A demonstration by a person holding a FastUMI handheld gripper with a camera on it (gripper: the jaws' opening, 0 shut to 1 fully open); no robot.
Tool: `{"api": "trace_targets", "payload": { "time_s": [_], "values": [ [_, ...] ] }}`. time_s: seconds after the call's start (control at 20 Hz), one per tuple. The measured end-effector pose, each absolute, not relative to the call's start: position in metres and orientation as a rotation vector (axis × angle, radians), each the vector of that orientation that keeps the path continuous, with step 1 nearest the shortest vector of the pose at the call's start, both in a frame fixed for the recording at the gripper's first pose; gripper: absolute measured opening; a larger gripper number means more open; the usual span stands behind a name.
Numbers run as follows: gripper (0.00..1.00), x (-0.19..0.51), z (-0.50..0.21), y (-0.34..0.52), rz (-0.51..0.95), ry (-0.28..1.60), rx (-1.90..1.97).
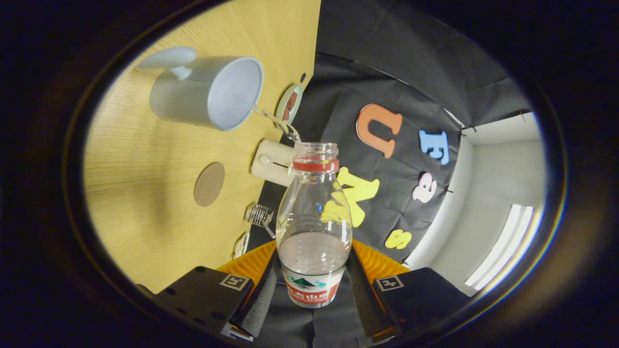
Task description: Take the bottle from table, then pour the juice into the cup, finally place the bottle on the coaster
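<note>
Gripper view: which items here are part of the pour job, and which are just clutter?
Job:
- bottle, clamped between both fingers of the tool, tipped, a thin stream running from its mouth
- cup, catching the stream
- round coaster on the table, bare

Clutter:
- cream box behind the bottle neck
- small round dish beyond the cup
- metal clip at the table edge

Wooden table (145, 203), black cloth wall (387, 63)

Staged recording booth, not a real home: black cloth wall (411, 58) pinned up behind a bare wood-grain table (145, 193), plain white room wall (503, 179) beyond.
</note>
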State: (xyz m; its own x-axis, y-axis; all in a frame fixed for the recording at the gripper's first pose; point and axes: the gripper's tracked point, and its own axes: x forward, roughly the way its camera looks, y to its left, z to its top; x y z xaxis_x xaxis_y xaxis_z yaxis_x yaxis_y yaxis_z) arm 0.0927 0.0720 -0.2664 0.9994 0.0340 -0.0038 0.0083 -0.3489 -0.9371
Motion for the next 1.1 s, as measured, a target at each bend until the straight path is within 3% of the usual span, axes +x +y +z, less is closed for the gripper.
{"api": "trace_targets", "payload": {
  "time_s": [1.1],
  "values": [
    [0.80, 0.099, -0.230, 0.092, -0.013, -0.110, -2.048]
  ]
}}
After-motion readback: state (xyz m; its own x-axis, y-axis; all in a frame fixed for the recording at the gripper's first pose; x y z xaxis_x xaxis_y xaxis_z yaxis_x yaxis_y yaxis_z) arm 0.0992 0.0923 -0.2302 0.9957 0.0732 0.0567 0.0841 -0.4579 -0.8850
